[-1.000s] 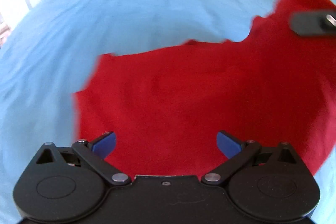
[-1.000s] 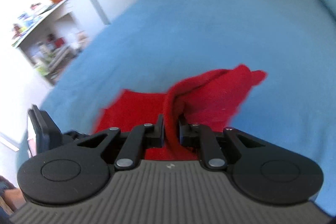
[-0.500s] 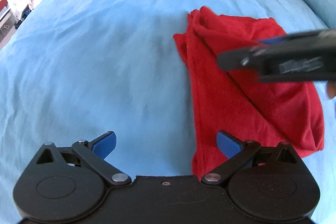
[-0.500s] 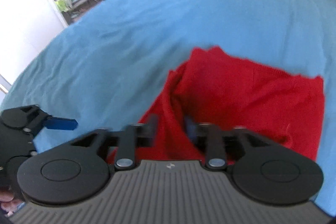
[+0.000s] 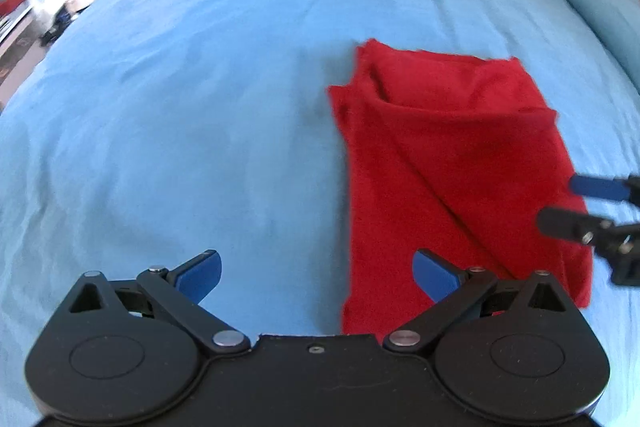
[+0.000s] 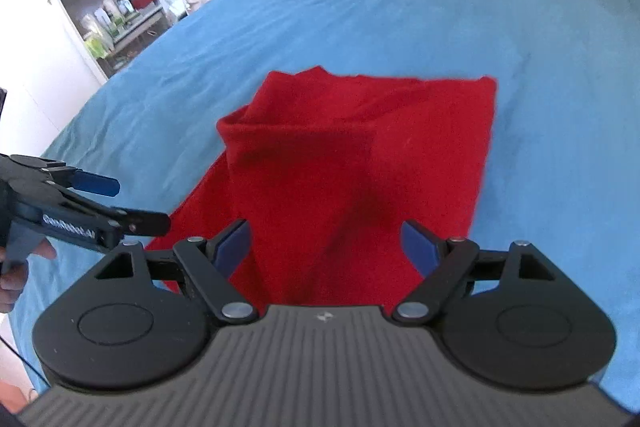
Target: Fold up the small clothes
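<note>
The red garment (image 6: 360,163) lies folded on the blue bed (image 6: 360,7). The right tongs (image 6: 324,239) are opening above it, nothing gripped; the left tongs (image 5: 316,271) stand released. The raised fold at the far left corner is best pressed flat before another fold.

A second ago the right gripper (image 6: 324,247) was pinched shut on a raised fold of the red cloth (image 6: 360,155); its jaws are now opening, nothing gripped between them. The cloth, then spread wide under the left gripper (image 5: 316,273), now lies folded narrow on the bed (image 5: 180,107).
</note>
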`<state>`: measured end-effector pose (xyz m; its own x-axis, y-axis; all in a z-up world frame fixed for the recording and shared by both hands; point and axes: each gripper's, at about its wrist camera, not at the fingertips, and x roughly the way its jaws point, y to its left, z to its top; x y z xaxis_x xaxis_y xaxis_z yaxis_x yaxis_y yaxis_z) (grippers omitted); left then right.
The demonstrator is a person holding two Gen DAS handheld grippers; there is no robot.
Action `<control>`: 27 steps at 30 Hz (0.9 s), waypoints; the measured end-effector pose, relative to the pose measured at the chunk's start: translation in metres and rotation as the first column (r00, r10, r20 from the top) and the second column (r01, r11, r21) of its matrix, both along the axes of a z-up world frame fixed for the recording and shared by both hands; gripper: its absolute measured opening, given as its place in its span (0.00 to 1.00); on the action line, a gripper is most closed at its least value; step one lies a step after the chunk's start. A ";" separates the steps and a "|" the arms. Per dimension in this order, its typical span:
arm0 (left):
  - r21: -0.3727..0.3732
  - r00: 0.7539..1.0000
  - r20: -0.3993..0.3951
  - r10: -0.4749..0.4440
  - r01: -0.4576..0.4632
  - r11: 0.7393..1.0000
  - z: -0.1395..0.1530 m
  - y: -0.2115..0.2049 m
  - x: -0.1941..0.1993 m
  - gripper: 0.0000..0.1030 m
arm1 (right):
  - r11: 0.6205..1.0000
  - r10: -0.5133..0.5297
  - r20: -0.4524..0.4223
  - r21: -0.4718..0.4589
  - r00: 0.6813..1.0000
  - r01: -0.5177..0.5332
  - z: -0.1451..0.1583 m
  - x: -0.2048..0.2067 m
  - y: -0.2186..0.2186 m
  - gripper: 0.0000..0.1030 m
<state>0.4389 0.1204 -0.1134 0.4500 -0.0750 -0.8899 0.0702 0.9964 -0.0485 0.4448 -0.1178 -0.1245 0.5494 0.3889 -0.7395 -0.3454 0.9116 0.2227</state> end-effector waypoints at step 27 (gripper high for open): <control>-0.079 0.999 0.016 0.050 -0.048 0.996 0.018 -0.003 -0.018 1.00 | 0.937 -0.165 0.046 -0.304 0.985 0.171 -0.033 -0.101 -0.023 0.89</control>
